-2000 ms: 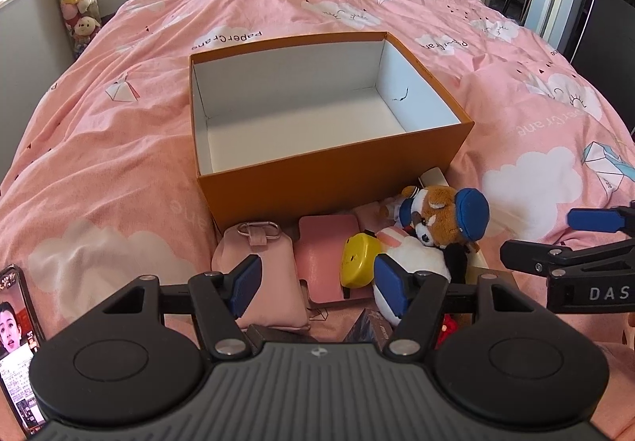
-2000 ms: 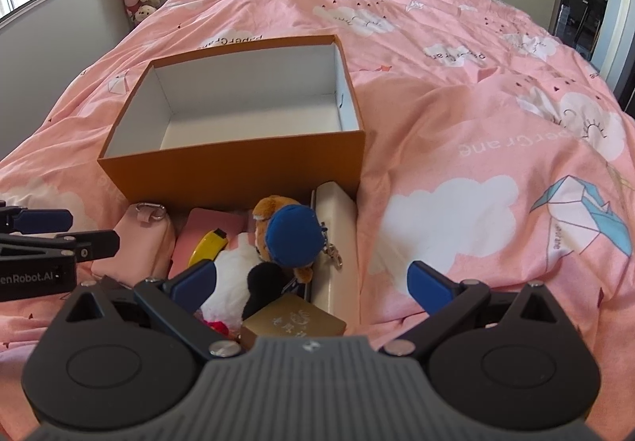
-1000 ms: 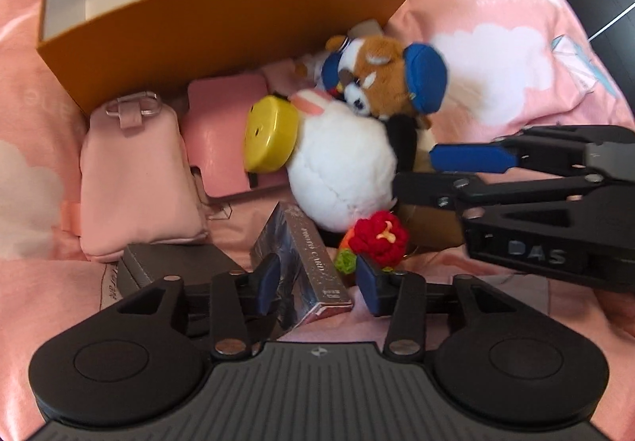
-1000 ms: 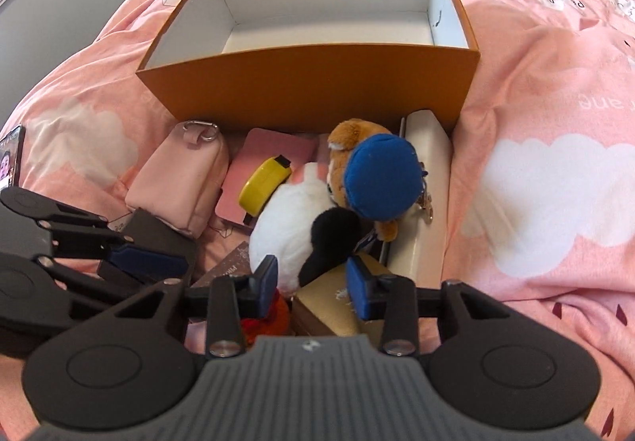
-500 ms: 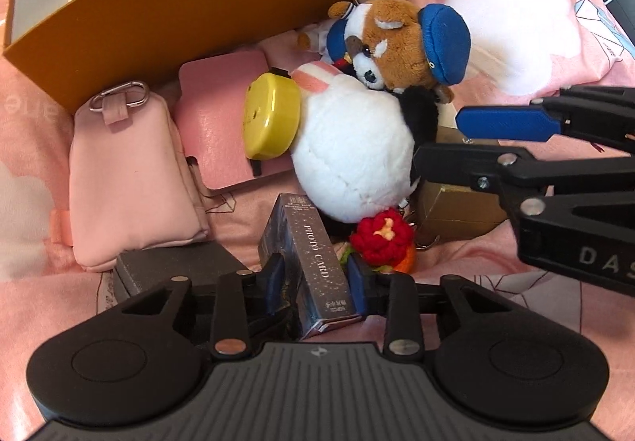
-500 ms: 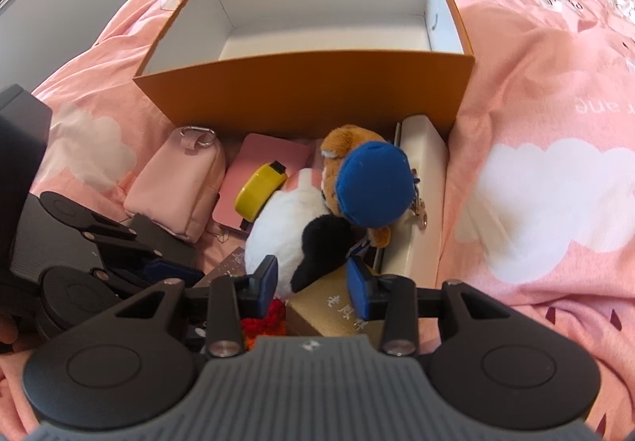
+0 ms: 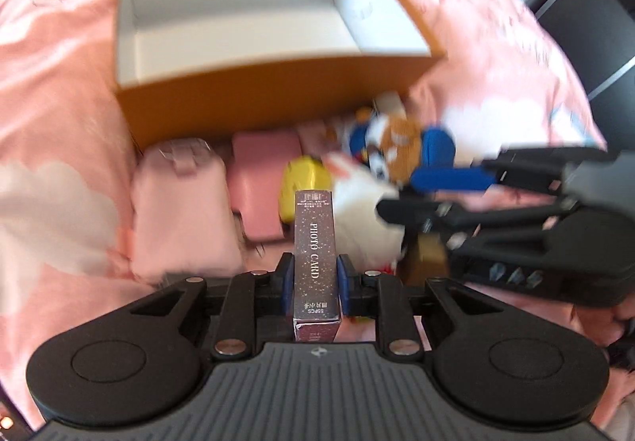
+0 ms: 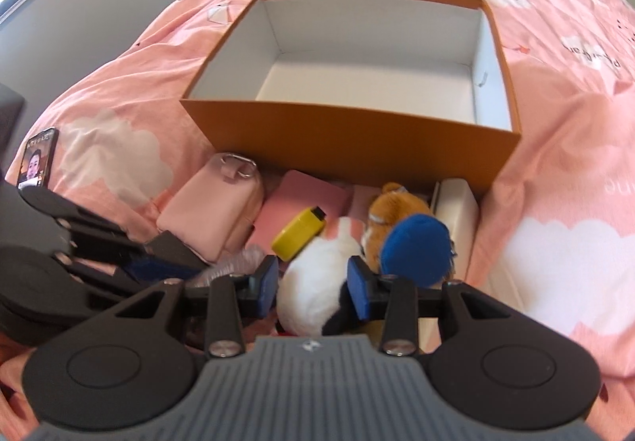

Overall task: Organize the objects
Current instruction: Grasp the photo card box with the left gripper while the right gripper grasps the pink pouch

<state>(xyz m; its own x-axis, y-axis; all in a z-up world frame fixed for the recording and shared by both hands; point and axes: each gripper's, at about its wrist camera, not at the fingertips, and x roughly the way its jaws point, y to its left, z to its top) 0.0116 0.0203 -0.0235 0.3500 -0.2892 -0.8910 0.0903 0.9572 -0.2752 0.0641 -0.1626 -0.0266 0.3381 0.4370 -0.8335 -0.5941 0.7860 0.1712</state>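
Two views, and we take the left wrist one first. Our left gripper has its blue pads pressed on both long sides of a slim sparkly photo card box; its jaws have just been closing onto it. The box points forward along the fingers, its near end tucked against the gripper body. Everything beyond it is smeared by blur. We can still make out the orange box, open-topped and white inside, on the pink duvet. In front of its near wall lie a pale pink pouch, a pink flat case, a yellow item partly hidden behind the card box, a white plush and a brown plush with a blue cap. Our right gripper crosses in from the right edge, blurred and cut off; a tan box shows only as a corner beneath it.

The right wrist view is sharper. The right gripper has its jaws partly apart, with the white plush seen between them; whether the pads press on it or on anything below we cannot tell. The brown plush sits just right of it, beside a cream case. The left gripper fills the left edge, the card box only a pale blur there. A phone lies on the duvet at far left.
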